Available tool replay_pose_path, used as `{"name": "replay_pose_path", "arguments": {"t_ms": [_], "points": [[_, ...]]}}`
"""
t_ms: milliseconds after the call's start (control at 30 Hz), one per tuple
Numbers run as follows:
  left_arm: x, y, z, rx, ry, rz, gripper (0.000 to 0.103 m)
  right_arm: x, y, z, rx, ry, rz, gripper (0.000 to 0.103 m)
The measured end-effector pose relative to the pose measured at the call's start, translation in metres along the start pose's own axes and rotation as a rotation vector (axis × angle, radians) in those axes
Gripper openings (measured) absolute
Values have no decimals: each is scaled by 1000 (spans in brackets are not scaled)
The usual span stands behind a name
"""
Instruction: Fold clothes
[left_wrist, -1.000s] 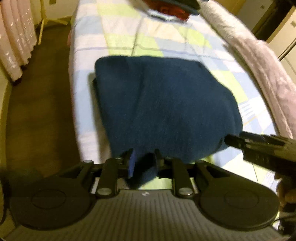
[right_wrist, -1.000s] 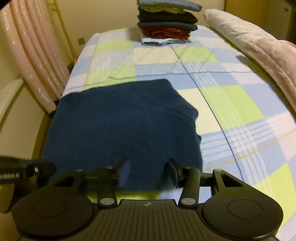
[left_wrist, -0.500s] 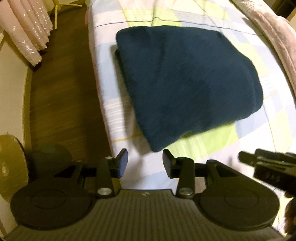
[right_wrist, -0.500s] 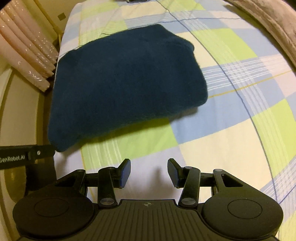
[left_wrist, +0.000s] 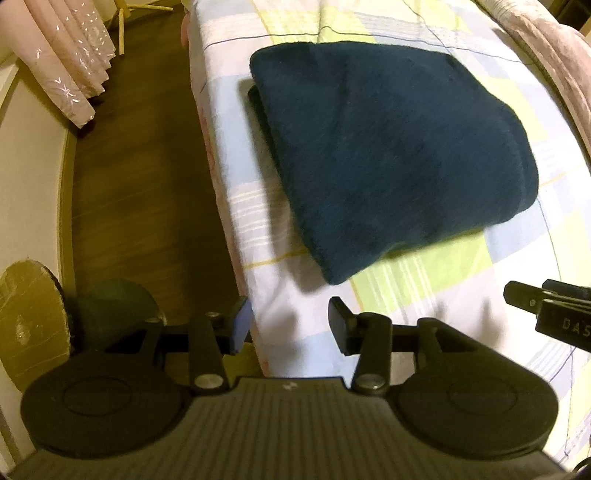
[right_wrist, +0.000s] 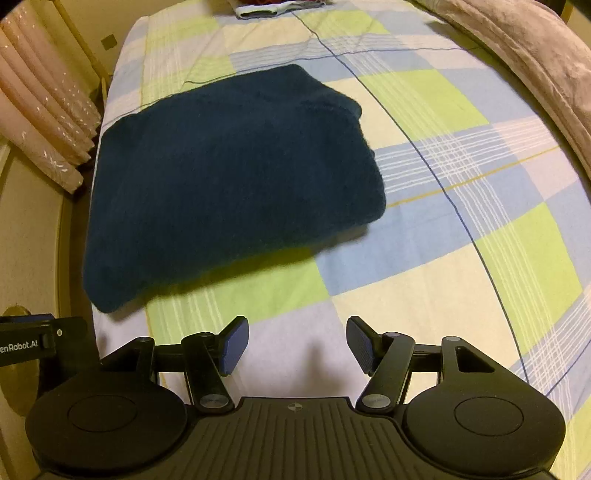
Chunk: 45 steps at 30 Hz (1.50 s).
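Observation:
A dark blue garment (left_wrist: 391, 155) lies folded into a thick rectangle on the checked bedsheet (left_wrist: 424, 295), close to the bed's left edge. It also fills the left middle of the right wrist view, the garment (right_wrist: 229, 181) flat and loose from both grippers. My left gripper (left_wrist: 288, 325) is open, held back over the bed's near edge, nothing between its fingers. My right gripper (right_wrist: 293, 341) is open too, above bare sheet (right_wrist: 424, 288) short of the garment. The right gripper's body (left_wrist: 554, 314) shows at the left view's right edge.
A pinkish blanket (right_wrist: 524, 59) runs along the bed's right side. A stack of folded clothes (right_wrist: 277, 5) sits at the far end. Brown floor (left_wrist: 140, 184) and pink curtains (left_wrist: 70, 66) lie left of the bed, with a round cardboard disc (left_wrist: 29, 317) near me.
Both grippers let go of the blue garment's near edge, opened, and pulled back toward me. The garment now rests folded on the sheet.

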<state>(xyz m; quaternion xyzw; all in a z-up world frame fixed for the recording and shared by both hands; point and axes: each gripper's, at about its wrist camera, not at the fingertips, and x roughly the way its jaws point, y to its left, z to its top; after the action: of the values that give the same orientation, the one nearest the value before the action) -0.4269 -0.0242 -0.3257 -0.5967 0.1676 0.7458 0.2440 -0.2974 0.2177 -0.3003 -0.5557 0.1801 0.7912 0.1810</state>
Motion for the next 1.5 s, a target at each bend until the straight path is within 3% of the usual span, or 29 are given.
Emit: {"name": "replay_pose_path", "arguments": {"t_ms": [567,733,867,1033,1267,1500], "points": [[11,0,2,10,17,18,42,9,-3,1,-11,13,-7,62],[13,1,3,-4,6,-14,42,12,-6,2,-13,19,-11,62],[3,23,3,-109,-77,-186,42,15,-31,-1,94,4,42,62],[8,82,12,-347,-195,-460,44,19,-67,-6,254,-19,121,62],[66,124,33,-561,-221,-635,49,24,-119,-13,478,-51,231,63],[116,130,50,-719,-217,-716,57,31,-134,8,556,-100,250,64]]}}
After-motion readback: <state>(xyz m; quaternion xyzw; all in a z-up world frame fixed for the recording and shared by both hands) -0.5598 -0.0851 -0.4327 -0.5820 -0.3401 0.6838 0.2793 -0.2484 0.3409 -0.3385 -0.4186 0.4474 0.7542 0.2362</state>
